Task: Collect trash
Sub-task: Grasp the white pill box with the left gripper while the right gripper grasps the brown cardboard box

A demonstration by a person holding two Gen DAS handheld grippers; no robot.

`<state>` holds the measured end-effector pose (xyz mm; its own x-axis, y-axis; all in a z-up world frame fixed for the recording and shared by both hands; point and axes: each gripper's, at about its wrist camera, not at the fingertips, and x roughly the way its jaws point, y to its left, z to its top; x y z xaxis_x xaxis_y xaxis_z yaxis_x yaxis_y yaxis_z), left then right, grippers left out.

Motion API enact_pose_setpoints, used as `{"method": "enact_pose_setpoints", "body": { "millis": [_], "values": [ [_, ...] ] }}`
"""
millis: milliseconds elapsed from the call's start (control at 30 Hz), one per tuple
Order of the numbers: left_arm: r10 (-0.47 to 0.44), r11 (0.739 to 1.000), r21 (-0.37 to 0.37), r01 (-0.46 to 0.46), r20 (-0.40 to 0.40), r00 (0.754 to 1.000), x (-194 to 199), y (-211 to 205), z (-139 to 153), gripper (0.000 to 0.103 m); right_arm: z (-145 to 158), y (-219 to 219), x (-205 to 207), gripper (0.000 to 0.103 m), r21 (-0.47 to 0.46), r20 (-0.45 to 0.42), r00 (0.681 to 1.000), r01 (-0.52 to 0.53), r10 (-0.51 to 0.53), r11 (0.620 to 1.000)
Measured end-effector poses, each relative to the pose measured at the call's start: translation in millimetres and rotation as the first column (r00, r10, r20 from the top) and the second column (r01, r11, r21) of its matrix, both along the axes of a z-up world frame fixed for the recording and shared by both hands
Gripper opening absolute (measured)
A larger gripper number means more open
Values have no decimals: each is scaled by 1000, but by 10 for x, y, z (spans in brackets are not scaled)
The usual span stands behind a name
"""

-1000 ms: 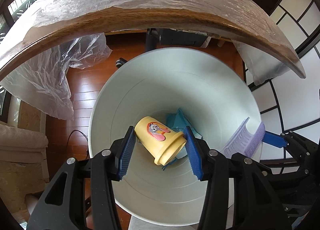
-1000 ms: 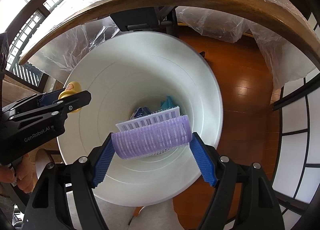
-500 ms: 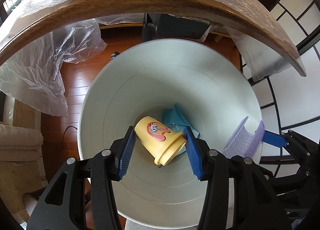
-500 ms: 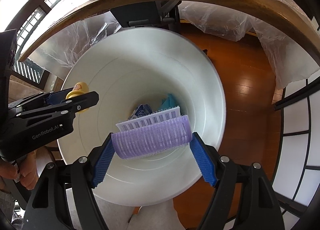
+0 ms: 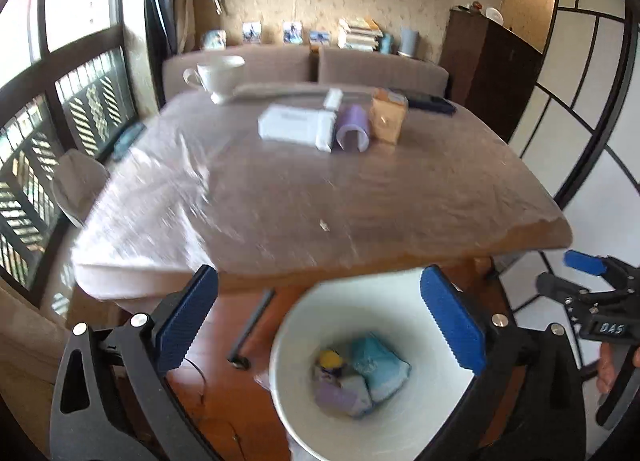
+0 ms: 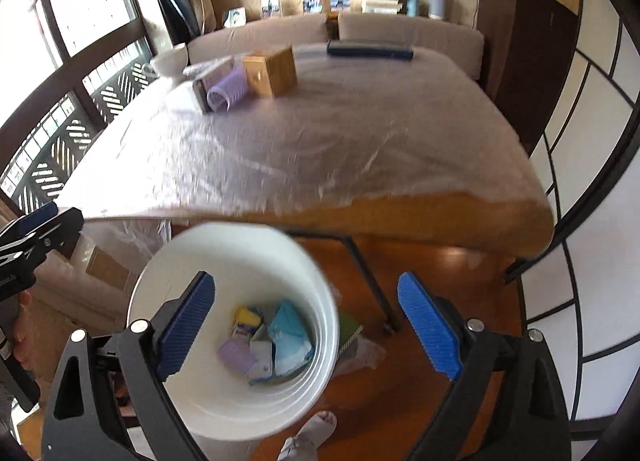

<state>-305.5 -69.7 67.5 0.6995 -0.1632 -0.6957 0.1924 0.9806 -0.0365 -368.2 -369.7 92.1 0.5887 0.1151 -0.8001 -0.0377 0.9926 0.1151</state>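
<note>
- Both of our grippers are hanging over the white bin with nothing in them. The left gripper has its jaws opening, standing wide with only air between them, and the right gripper is opening too, also empty.
- The bin sits on the floor just off the near edge of the table. There's already a pile at the bottom: a yellow cup, a lilac roller-looking thing and some blue packets.
- What's left looks like the cluster at the far-left part of the table: a purple roller lying on its side, touching a small wooden box on one side and a flat white pack on the other.
- The bit that matters: that roller is well away across the table, up and ahead of both sets of jaws, nowhere near either yet.
- In the left view its open end faces us, so its long axis runs roughly toward the near edge (blurry, so not sure).
- We'd guess the left gripper is the nearer one, since the cluster sits dead ahead in its view and off to the left in the right one.
- Whether the box and the white cup count as trash, we can't tell.
</note>
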Motion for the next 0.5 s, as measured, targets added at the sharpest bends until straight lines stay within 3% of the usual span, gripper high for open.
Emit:
{"method": "enact_pose_setpoints", "body": {
  "millis": [100,200,500],
  "values": [
    [6,998,59,-8,31,999,338,86,121,102,207,-4,237,92,-38,80,997,10,-7,999],
    [-12,997,72,10,29,999,689,158,118,102,336,9,637,92,-74,133,991,6,4,997],
    [-75,987,136,83,-60,995,1605,64,-185,102,263,273,1716,91,-125,112,992,-46,61,991]
  ]
}}
